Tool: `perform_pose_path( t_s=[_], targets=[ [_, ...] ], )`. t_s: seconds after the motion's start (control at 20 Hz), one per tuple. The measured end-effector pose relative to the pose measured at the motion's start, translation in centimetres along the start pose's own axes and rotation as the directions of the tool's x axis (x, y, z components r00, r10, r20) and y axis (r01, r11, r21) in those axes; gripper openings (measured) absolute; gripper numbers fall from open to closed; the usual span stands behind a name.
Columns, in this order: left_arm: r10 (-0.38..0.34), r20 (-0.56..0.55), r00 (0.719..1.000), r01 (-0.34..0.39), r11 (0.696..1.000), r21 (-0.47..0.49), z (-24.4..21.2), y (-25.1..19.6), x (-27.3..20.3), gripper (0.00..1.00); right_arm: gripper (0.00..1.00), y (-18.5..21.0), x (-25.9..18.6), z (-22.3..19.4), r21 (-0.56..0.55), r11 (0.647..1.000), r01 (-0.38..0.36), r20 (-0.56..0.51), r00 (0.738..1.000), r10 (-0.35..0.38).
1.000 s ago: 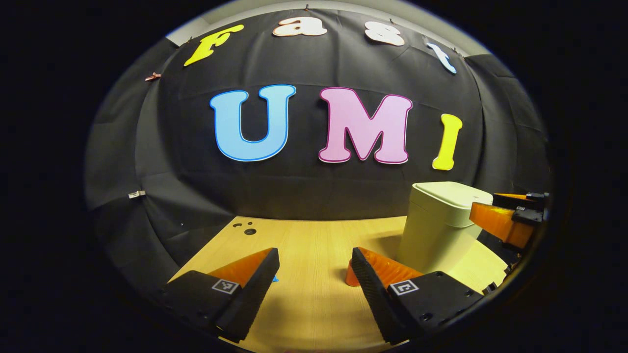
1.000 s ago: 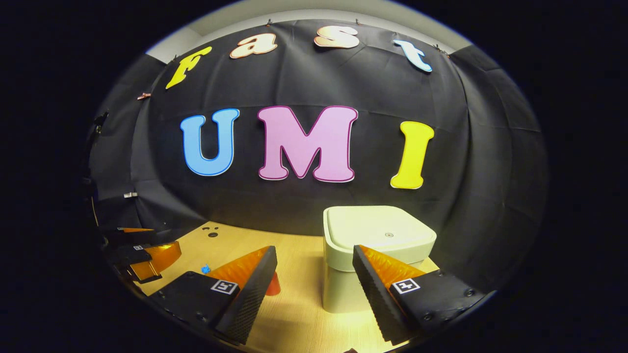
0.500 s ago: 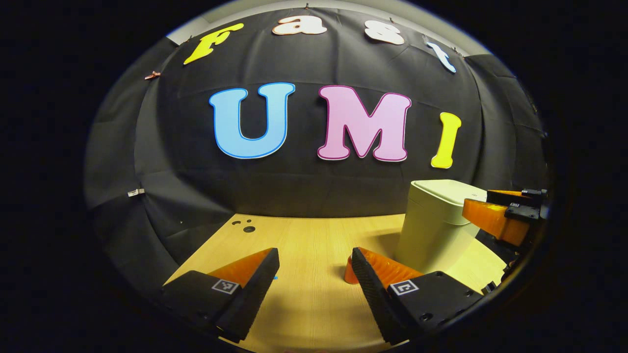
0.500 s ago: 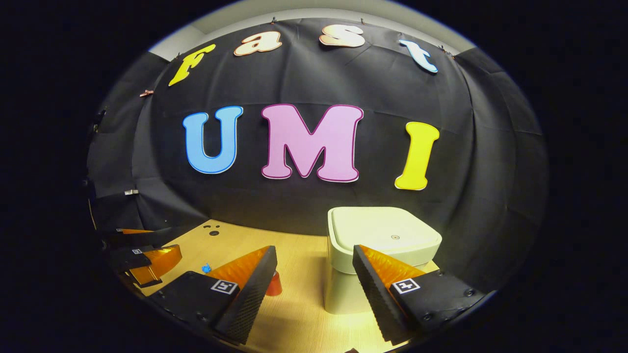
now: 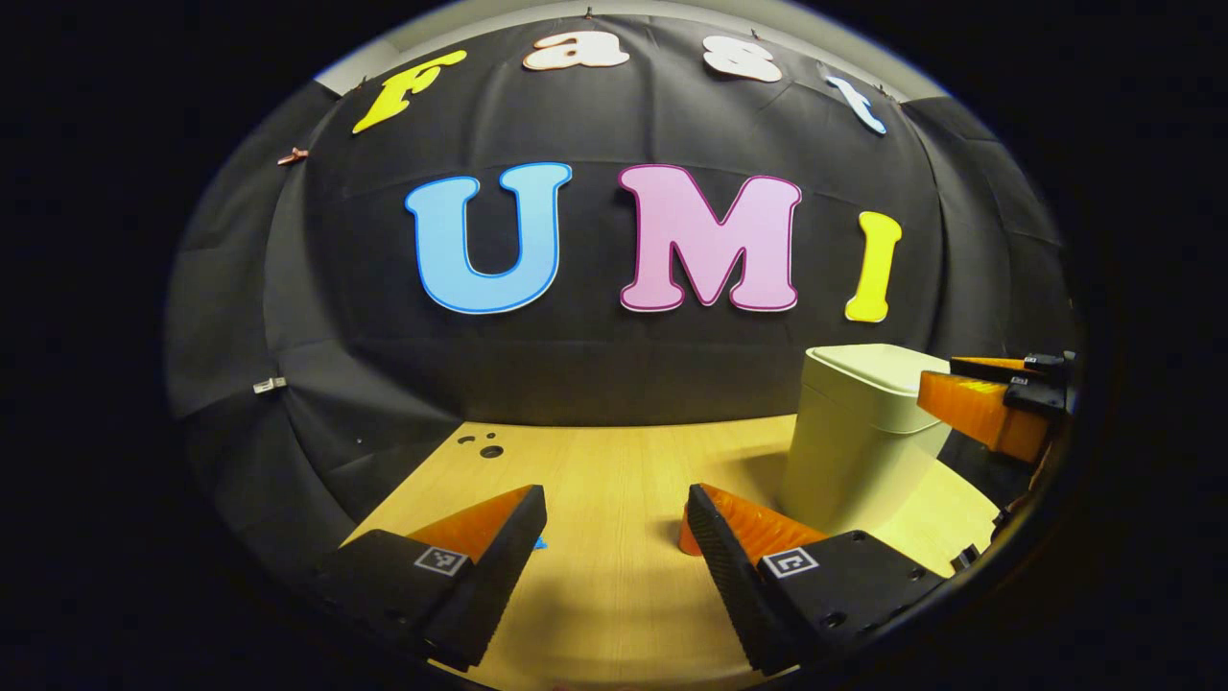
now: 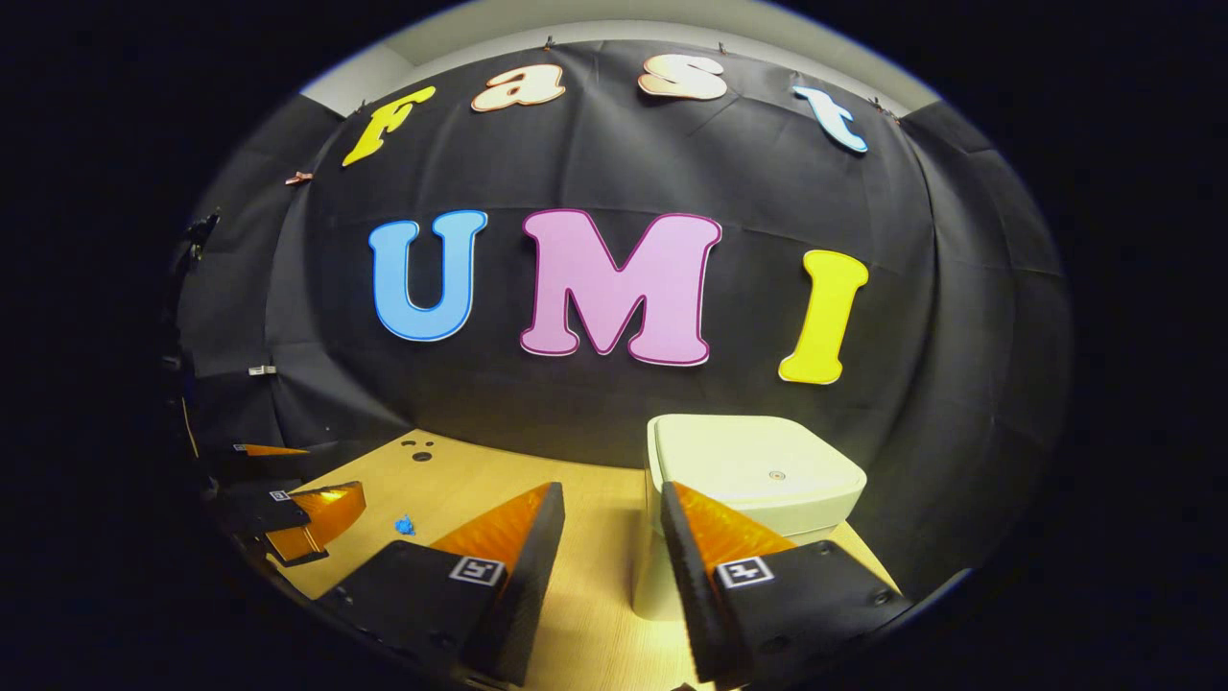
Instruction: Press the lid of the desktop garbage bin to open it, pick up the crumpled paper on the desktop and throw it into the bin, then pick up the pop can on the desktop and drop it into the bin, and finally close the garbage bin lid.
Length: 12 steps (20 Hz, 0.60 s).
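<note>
The right gripper (image 6: pixel 612 523) is held with fingers parted, above the closed garbage bin (image 6: pixel 758 480). The left gripper (image 5: pixel 616 523) is likewise kept released over the desktop (image 5: pixel 604 461), grasping nothing.

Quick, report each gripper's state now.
Left gripper: open, holding nothing.
Right gripper: open with a narrow gap, holding nothing, near the bin.

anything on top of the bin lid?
Nothing rests on the lid; a small round mark sits near its middle. It's shut, so the inside of the bin is hidden.

desk (image 5: pixel 595 480) wood | on it: bin (image 5: pixel 854 432), orange can (image 5: pixel 687 537), blue scrap (image 6: pixel 404 525)
</note>
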State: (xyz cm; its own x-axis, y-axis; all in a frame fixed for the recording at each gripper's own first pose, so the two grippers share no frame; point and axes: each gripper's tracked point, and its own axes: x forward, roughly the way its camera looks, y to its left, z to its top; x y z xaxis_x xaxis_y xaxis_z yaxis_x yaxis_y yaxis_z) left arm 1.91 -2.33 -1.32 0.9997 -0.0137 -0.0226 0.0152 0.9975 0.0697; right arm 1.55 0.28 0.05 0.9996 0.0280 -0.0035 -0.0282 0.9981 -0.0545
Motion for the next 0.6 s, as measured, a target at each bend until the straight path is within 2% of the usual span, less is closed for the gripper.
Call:
perform_pose_path(
  t_s=[0.05,0.3,0.35,0.6],
  targets=[
    [0.002,0.001,1.0,-0.002,1.0,0.001,0.1,-0.1,0.0,0.95,0.57,-0.1,0.0,0.0,-0.007,1.0,0.004,-0.002,1.0,-0.004],
    [-0.002,-0.002,1.0,0.002,1.0,0.003,0.0,-0.7,0.0,0.96,0.43,-1.3,0.1,-0.3,-0.027,0.999,0.037,-0.017,0.999,-0.037],
    [-0.002,0.002,1.0,0.002,1.0,0.008,0.1,-0.8,0.0,0.96,0.33,-1.3,0.1,-0.2,-0.024,0.999,0.037,-0.013,0.999,-0.037],
    [-0.02,0.008,1.0,0.02,1.0,0.023,0.3,-1.5,-0.2,0.95,0.1,-1.4,0.4,0.6,0.01,1.0,0.026,0.009,1.0,-0.026]
  ],
)
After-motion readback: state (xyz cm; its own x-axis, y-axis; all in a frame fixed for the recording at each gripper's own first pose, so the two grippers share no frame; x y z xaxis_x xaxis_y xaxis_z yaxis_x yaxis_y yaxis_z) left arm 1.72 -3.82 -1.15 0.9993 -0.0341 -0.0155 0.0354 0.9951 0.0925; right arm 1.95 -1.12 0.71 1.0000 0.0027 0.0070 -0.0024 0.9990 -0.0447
